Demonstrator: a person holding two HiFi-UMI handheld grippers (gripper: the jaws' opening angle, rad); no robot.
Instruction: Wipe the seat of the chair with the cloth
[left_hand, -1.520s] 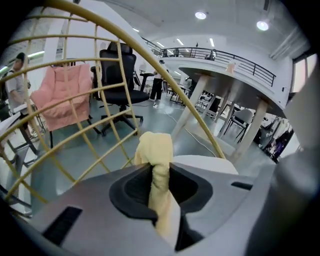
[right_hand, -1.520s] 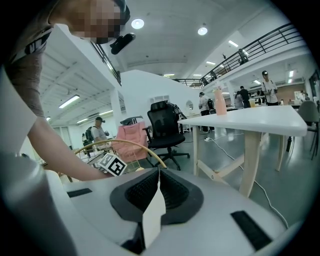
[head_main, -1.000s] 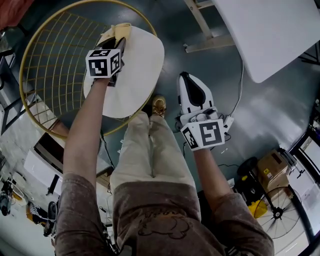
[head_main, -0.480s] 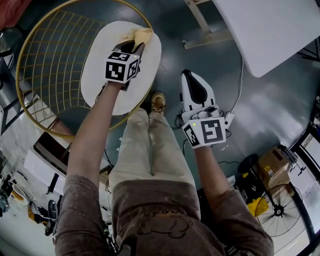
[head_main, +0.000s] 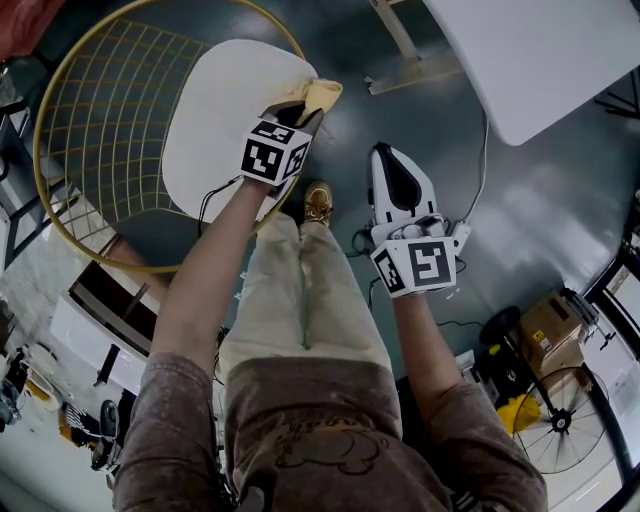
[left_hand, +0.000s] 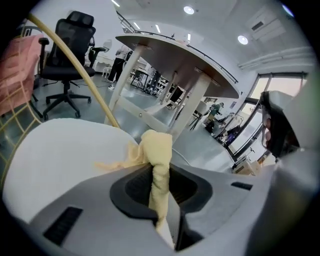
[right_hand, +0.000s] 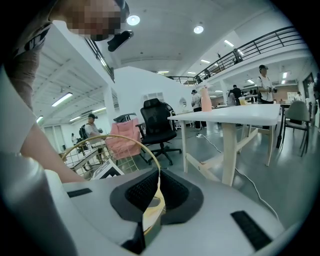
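Left gripper: your left gripper (head_main: 300, 118) (left_hand: 161, 187) has its jaws clamped on the pale yellow cloth (head_main: 320, 96) (left_hand: 156, 150), with a twisted strip of it pinched between the dark pads.
Cloth: the bunched end sticks out just ahead of your jaw tips, and a loose corner trails to the tool's left, onto the seat.
Seat: the white oval chair seat (head_main: 215, 125) (left_hand: 55, 150) lies under and to the left of your left gripper. The cloth sits at the seat's edge on the side nearer your right gripper.
Frame: the gold wire chair frame (head_main: 85, 120) (left_hand: 75, 65) curves round the seat, beyond the tool's left.
Right gripper: your right gripper (head_main: 385, 160) (right_hand: 150, 200) hangs over the floor, well apart from the seat. Its jaws are drawn together to a thin slit and hold nothing.
Ahead of the left gripper: a white table (left_hand: 175, 55) and, to its left, a black office chair (left_hand: 70, 50).
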